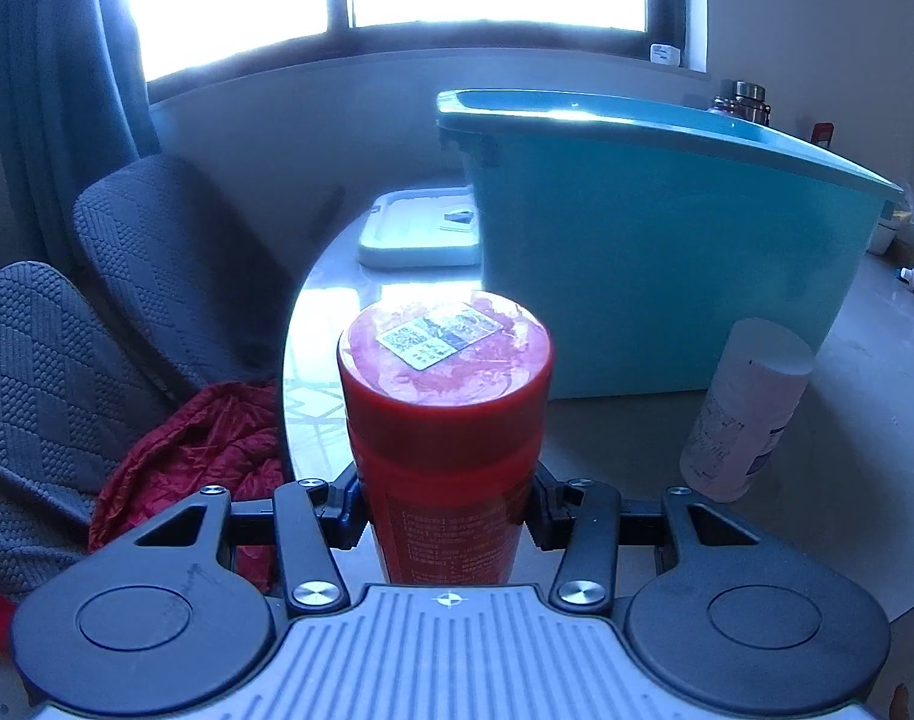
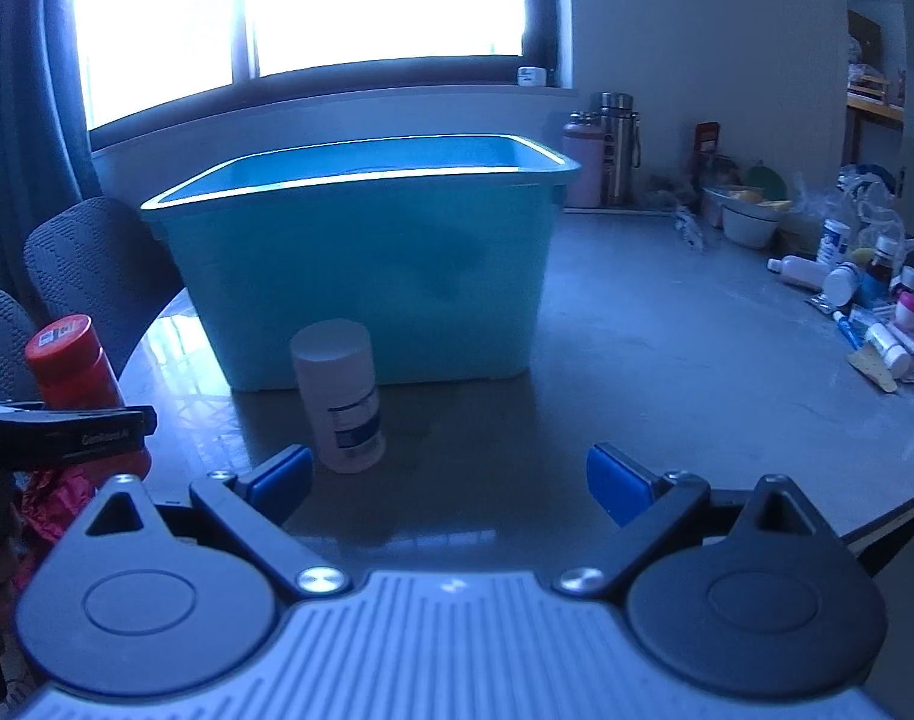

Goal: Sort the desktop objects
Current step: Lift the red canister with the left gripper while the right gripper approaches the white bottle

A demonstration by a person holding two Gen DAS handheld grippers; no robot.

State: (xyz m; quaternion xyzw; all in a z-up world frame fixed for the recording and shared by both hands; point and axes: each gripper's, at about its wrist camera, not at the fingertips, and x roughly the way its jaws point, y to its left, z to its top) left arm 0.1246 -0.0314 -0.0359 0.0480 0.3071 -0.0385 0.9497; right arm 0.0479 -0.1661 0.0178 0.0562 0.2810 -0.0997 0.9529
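Observation:
My left gripper (image 1: pixel 444 516) is shut on a red bottle (image 1: pixel 444 420) with a QR sticker on its cap, held upright near the table's left edge; the bottle also shows in the right wrist view (image 2: pixel 72 360). A white bottle (image 1: pixel 745 414) stands on the table to its right, in front of the teal bin (image 1: pixel 655 276). My right gripper (image 2: pixel 450 486) is open and empty, low over the table, with the white bottle (image 2: pixel 339 396) just ahead of its left finger. The teal bin (image 2: pixel 360 270) stands behind that bottle.
A white lid (image 1: pixel 414 234) lies left of the bin. Grey chairs (image 1: pixel 156 264) and a red cloth (image 1: pixel 198 456) sit beyond the table's left edge. Flasks (image 2: pixel 607 150), bowls (image 2: pixel 748 216) and several small bottles and tubes (image 2: pixel 871 312) crowd the right side.

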